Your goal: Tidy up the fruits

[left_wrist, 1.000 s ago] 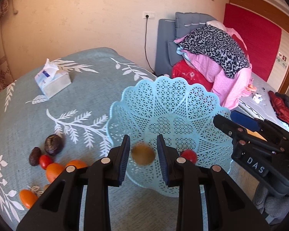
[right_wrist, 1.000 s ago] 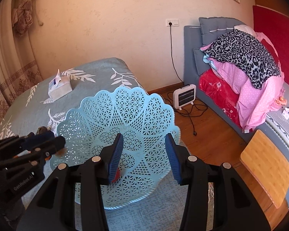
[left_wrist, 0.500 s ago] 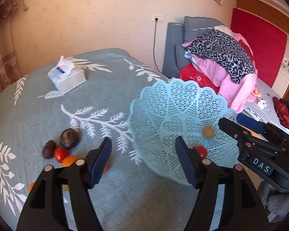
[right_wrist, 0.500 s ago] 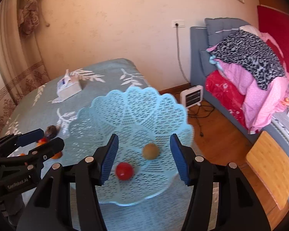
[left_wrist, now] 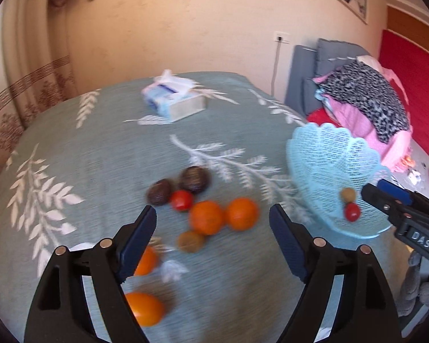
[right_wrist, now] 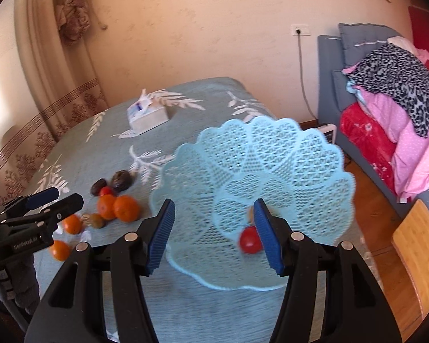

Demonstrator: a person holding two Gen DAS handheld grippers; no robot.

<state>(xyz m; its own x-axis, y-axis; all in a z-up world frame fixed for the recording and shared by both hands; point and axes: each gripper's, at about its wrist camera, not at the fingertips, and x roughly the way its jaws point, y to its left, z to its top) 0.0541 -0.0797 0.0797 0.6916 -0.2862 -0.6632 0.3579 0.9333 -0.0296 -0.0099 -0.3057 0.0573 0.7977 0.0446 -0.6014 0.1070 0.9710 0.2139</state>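
Observation:
A light blue lattice basket point(left_wrist: 326, 171) point(right_wrist: 271, 154) stands at the table's right edge. It holds a red tomato point(left_wrist: 352, 212) point(right_wrist: 250, 240) and a brown kiwi point(left_wrist: 348, 194). Loose fruit lies on the cloth to its left: two oranges point(left_wrist: 223, 215), a tomato point(left_wrist: 181, 200), two dark fruits point(left_wrist: 180, 185), a kiwi point(left_wrist: 191, 241) and two more oranges point(left_wrist: 146, 308). My left gripper point(left_wrist: 213, 245) is open and empty, above this fruit pile. My right gripper point(right_wrist: 214, 234) is open and empty, in front of the basket.
A tissue box point(left_wrist: 174, 100) sits at the back of the table with the teal leaf-print cloth point(left_wrist: 100, 148). A bed with piled clothes point(right_wrist: 391, 108) stands at the right. A wooden board point(right_wrist: 417, 251) lies off the table's right edge.
My left gripper has opened wide, let the kiwi drop into the basket, and swung left over the loose fruit. The right gripper has pulled back a little and opened wider.

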